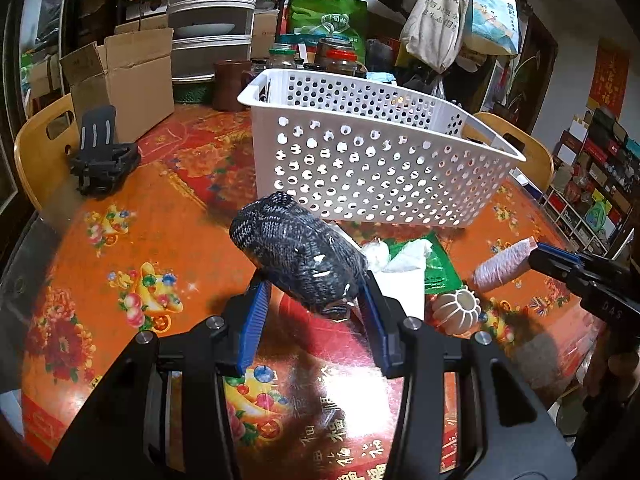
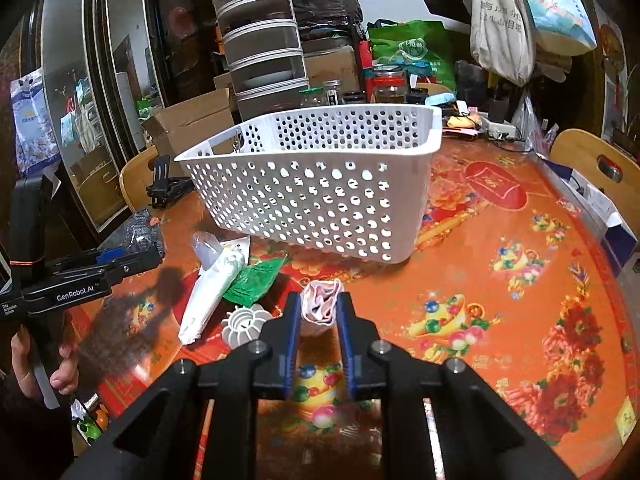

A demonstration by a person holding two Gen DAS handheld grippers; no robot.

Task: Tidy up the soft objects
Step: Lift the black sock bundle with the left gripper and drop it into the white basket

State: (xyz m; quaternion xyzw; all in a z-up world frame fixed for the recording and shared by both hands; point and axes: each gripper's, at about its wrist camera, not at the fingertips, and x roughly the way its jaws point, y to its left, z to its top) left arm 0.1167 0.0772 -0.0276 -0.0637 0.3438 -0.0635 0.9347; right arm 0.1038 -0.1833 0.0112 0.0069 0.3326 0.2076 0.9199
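My left gripper [image 1: 314, 296] is shut on a rolled dark grey knit sock [image 1: 296, 252] and holds it above the table, in front of the white perforated basket [image 1: 360, 168]. My right gripper [image 2: 318, 312] is shut on a rolled pink-and-white sock [image 2: 322, 304], also held above the table near the basket [image 2: 320, 196]. The pink sock [image 1: 504, 266] and the right gripper [image 1: 560, 264] show at the right of the left wrist view. The left gripper [image 2: 132, 258] with the grey sock [image 2: 142, 232] shows at the left of the right wrist view.
A green-and-white plastic bag [image 2: 224, 280] and a white ribbed plastic piece [image 2: 246, 326] lie on the red patterned tablecloth [image 2: 500, 280]. A black stand [image 1: 100, 160], a cardboard box [image 1: 124, 80], jars and a stacked container [image 1: 212, 20] stand behind. Wooden chairs [image 1: 40, 148] flank the table.
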